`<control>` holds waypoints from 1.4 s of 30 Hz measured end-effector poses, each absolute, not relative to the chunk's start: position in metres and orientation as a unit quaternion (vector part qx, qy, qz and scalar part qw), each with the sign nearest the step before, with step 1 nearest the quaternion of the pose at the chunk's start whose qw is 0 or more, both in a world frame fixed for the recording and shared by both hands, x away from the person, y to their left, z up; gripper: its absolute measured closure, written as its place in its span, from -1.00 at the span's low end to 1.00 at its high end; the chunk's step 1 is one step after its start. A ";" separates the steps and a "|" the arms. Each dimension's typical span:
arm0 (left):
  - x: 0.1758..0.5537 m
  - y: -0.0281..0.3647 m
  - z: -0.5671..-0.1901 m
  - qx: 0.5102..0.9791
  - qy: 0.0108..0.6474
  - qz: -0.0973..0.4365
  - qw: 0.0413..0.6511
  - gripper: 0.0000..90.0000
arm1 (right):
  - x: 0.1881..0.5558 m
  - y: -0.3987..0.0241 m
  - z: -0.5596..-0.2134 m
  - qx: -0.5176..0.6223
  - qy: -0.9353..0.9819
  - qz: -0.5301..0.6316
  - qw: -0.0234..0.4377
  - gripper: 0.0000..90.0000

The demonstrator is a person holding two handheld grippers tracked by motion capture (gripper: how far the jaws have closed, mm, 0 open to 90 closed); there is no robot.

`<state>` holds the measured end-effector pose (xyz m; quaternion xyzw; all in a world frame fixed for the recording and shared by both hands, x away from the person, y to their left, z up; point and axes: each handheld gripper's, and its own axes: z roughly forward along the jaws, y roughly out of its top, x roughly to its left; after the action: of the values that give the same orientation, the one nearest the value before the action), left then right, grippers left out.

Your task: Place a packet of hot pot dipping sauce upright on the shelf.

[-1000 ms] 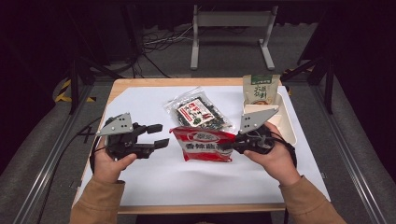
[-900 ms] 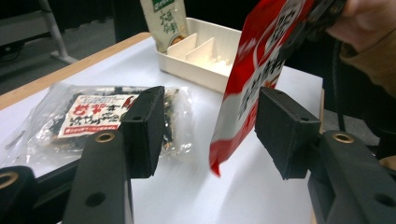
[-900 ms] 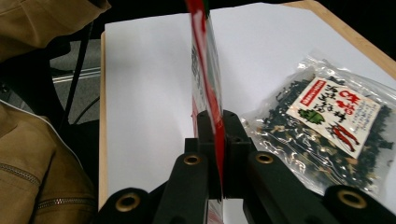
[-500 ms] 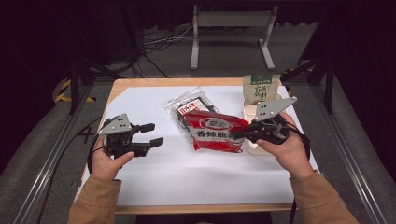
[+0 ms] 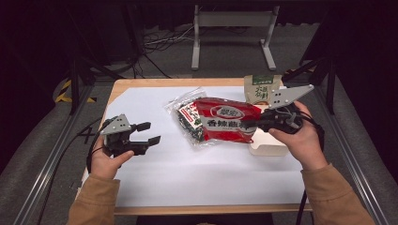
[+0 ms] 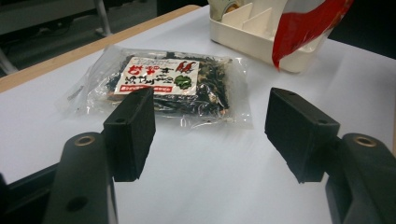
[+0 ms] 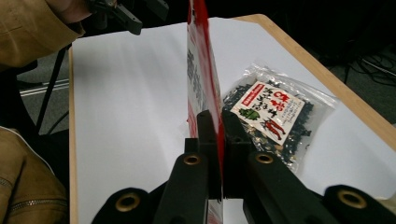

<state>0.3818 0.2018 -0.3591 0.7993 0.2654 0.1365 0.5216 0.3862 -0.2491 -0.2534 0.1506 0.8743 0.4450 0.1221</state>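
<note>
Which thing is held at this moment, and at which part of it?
The right claw is shut on the red packet, pinching its edge nearest the right hand. The left claw is open and holds nothing.

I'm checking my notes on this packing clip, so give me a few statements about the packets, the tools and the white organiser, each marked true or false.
1. The right tool is clamped on the red packet. True.
2. The left tool grips the clear packet of dark snacks. False: its jaws are open with nothing between them, have just been opening, and the packet lies on the table beyond them.
3. The red packet lies flat on the white sheet. False: it is held up off it.
4. A green-topped pouch stands in the white organiser. True.
5. The organiser sits at the person's left. False: it sits at the right.
</note>
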 end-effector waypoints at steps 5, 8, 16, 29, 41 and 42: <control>0.385 0.205 -0.364 0.799 0.275 0.135 0.517 -0.29 | 0.392 -0.255 -0.248 0.157 0.873 0.443 0.131 0.96; 0.387 0.207 -0.367 0.799 0.276 0.134 0.517 -0.30 | 0.396 -0.260 -0.244 0.162 0.872 0.441 0.140 0.96; 0.390 0.210 -0.372 0.802 0.284 0.136 0.508 -0.32 | 0.406 -0.273 -0.234 0.171 0.869 0.435 0.160 0.96; 0.396 0.216 -0.382 0.803 0.302 0.127 0.498 -0.34 | 0.415 -0.292 -0.226 0.188 0.862 0.432 0.186 0.96; 0.400 0.219 -0.390 0.809 0.313 0.111 0.486 -0.22 | 0.426 -0.311 -0.226 0.207 0.859 0.420 0.207 0.96; 0.400 0.219 -0.390 0.809 0.313 0.110 0.486 -0.22 | 0.427 -0.313 -0.226 0.208 0.858 0.420 0.208 0.96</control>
<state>0.3999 0.2193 -0.3904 0.8088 0.3126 0.1101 0.4859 0.4274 -0.3126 -0.2255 0.2082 0.8585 0.4200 0.2081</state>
